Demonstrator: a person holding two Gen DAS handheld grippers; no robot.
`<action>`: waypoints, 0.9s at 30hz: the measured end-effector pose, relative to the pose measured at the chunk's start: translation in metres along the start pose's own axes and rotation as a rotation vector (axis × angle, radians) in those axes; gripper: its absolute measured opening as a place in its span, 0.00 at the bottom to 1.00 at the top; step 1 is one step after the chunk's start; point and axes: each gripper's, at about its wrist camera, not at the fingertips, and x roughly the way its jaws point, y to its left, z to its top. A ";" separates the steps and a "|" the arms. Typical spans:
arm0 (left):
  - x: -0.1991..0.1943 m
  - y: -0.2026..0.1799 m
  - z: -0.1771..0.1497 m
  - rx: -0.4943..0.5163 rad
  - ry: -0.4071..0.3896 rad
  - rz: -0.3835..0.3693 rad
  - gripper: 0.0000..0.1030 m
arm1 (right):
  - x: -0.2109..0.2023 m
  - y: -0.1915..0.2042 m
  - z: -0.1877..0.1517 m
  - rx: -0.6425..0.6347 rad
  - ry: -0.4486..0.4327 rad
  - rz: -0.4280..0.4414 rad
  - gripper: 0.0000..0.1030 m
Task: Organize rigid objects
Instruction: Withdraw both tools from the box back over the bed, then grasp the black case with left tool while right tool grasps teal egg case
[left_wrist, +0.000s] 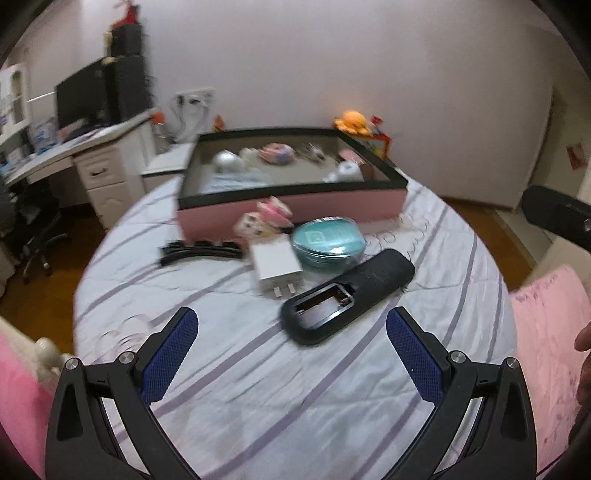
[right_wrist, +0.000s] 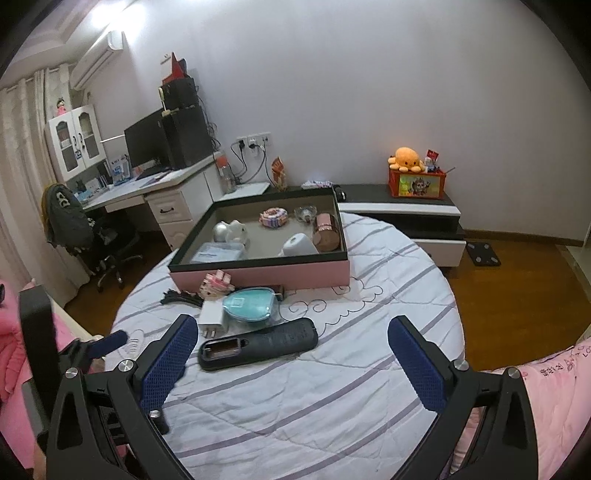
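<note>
A black remote control (left_wrist: 343, 295) (right_wrist: 258, 343) with its battery bay uncovered lies on the striped bedsheet. Behind it sit a white charger plug (left_wrist: 275, 266) (right_wrist: 212, 317), a teal oval case (left_wrist: 328, 242) (right_wrist: 251, 304), a pink-and-white block toy (left_wrist: 264, 218) (right_wrist: 216, 282) and a black comb-like strip (left_wrist: 201, 251) (right_wrist: 181, 297). Beyond them stands a pink box (left_wrist: 295, 210) (right_wrist: 258, 275) holding several small items. My left gripper (left_wrist: 291, 343) hovers open, just short of the remote. My right gripper (right_wrist: 291, 350) is open too, over the sheet to the right of the remote.
The round bed (right_wrist: 332, 387) fills the foreground, with pink pillows (left_wrist: 546, 332) at the right. A desk with a monitor (right_wrist: 147, 147) and an office chair (right_wrist: 81, 229) stand at the left. A low cabinet (right_wrist: 406, 210) with an orange plush and a red box lines the far wall.
</note>
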 end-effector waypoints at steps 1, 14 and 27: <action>0.009 -0.003 0.002 0.019 0.016 -0.010 1.00 | 0.004 -0.002 0.000 0.002 0.005 -0.002 1.00; 0.081 -0.038 0.006 0.198 0.204 -0.160 0.98 | 0.051 -0.033 0.005 0.051 0.074 -0.034 1.00; 0.077 -0.049 0.010 0.203 0.190 -0.183 0.63 | 0.069 -0.039 0.003 0.058 0.099 -0.033 1.00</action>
